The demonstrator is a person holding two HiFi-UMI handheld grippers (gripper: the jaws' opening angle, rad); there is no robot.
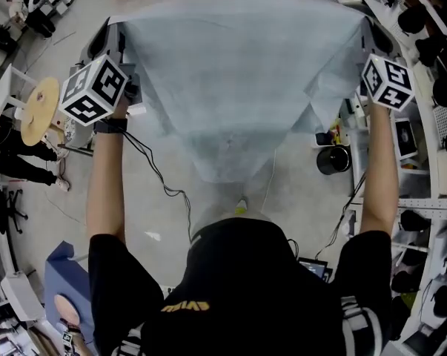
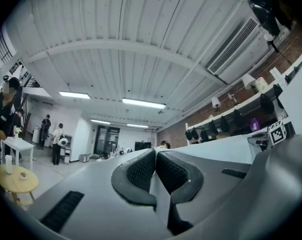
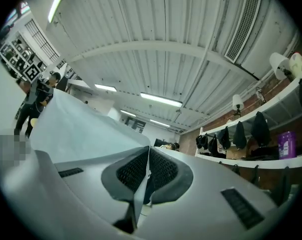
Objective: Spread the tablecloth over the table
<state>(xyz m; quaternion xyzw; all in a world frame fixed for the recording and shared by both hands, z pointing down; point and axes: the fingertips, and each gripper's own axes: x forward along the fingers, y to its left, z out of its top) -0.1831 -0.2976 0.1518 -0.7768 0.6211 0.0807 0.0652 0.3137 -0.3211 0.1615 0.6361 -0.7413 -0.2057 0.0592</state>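
Both left gripper (image 2: 156,160), right gripper (image 3: 148,159) jaws pinch tablecloth (image 1: 238,73) edge.

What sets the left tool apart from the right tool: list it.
The left tool grips the left corner of the tablecloth, the right tool the right corner. From the left tool the tablecloth's edge runs straight; below the right tool it hangs in a fold. A round table is on the left tool's side, shelving on the right tool's. Both are shut on the tablecloth.
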